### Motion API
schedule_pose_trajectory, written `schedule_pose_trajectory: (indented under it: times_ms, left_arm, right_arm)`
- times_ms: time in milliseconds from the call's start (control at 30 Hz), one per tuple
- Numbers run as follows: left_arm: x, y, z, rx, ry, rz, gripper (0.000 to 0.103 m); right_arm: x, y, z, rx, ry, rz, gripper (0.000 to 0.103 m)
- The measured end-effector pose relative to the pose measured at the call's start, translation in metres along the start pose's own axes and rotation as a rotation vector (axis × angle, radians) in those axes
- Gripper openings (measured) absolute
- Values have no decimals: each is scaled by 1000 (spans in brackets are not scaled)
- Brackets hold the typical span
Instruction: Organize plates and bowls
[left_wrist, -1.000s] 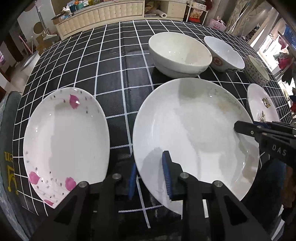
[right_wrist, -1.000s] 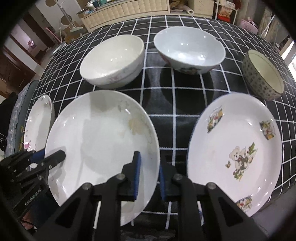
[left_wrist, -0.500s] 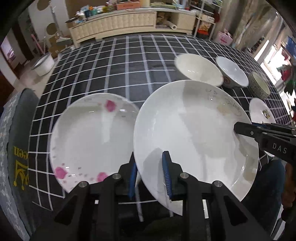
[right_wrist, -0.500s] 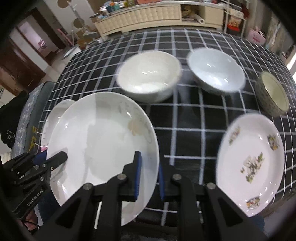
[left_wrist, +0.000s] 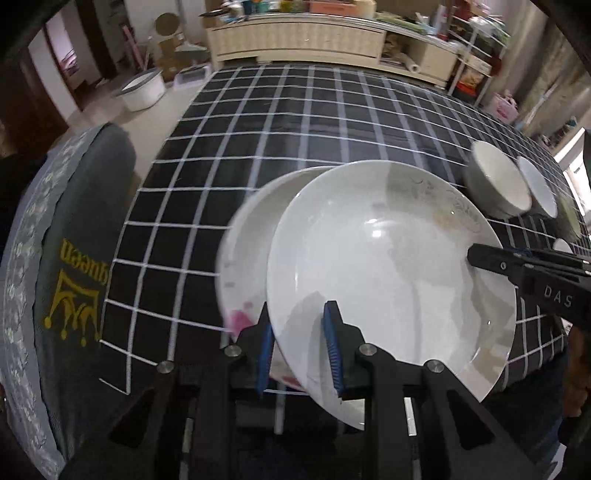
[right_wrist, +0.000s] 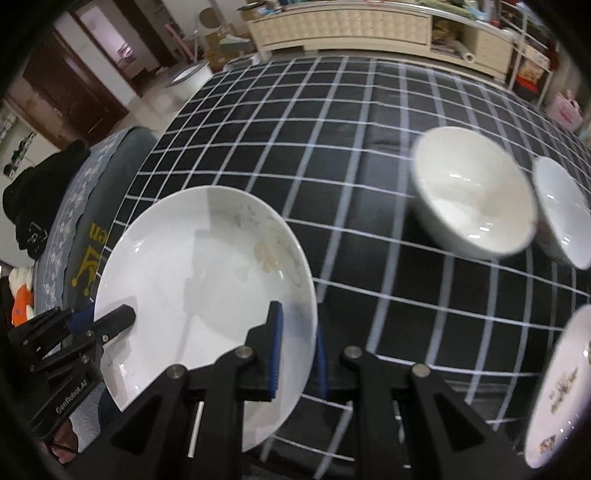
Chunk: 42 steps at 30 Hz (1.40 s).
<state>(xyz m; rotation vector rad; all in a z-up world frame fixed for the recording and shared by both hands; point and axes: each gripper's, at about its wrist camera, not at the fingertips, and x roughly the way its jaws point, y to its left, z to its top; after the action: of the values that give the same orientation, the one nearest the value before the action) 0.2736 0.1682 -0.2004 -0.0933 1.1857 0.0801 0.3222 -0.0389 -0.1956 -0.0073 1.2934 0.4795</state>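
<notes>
You have the large white plate (left_wrist: 388, 280) pinched between both tools: your left gripper (left_wrist: 300, 350) is clamped on its near rim at the bottom centre of the left wrist view, and your right gripper (right_wrist: 297, 349) grips the opposite rim at the bottom centre of the right wrist view. The plate sits over the pink-petal plate (left_wrist: 243, 254), covering most of it; whether they touch you cannot tell.

So the first stack looks nearly made but not set down. Left to sort: two white bowls (right_wrist: 472, 192) side by side at the right of the right wrist view, and the cartoon-print plate (right_wrist: 557, 384) at its lower right edge. All lie on the black checked tablecloth (right_wrist: 332, 122).

Every dish that shows its inside looks empty.
</notes>
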Motion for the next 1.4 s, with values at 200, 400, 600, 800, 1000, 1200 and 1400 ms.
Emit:
schedule_pose_trajectory:
  times_ms: [200, 400, 600, 800, 1000, 1200, 1400]
  left_arm:
    - [11, 25, 2, -38, 9, 8, 23]
    - [25, 39, 2, -64, 22, -6, 23]
    - [34, 43, 1, -79, 27, -18, 23]
    - [38, 45, 6, -86, 31, -33, 23]
    - [37, 44, 7, -100, 28, -25, 23]
    - [35, 42, 5, -96, 38, -20, 23]
    - [34, 43, 4, -90, 37, -20, 22]
  right_arm:
    - [15, 25, 9, -39, 4, -4, 20]
    - [24, 31, 9, -57, 32, -2, 20]
    - [29, 34, 9, -61, 27, -18, 19]
    - [31, 34, 15, -47, 26, -6, 19]
    - [28, 30, 12, -16, 17, 0, 19]
    - [26, 29, 11, 0, 7, -5, 19]
    - [27, 30, 13, 0, 24, -15, 19]
